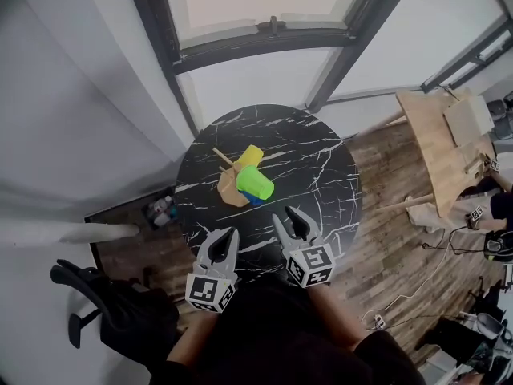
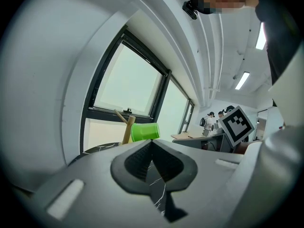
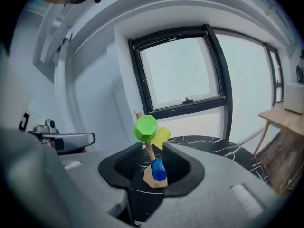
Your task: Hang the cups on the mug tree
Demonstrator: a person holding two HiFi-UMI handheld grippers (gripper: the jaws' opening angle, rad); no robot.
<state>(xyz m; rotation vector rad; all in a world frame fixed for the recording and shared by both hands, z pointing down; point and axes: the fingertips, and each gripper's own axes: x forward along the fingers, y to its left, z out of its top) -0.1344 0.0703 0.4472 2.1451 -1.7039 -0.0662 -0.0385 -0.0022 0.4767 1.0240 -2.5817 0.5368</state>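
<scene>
The round black marble table sits under a window, and the wooden mug tree on it carries the green cup, the yellow cup and the blue cup, so I judge the hanging done. On the near side of the mug tree and well short of it, my left gripper has its tips together on nothing. My right gripper stands partly open and empty, as I see no loose cup to take.
</scene>
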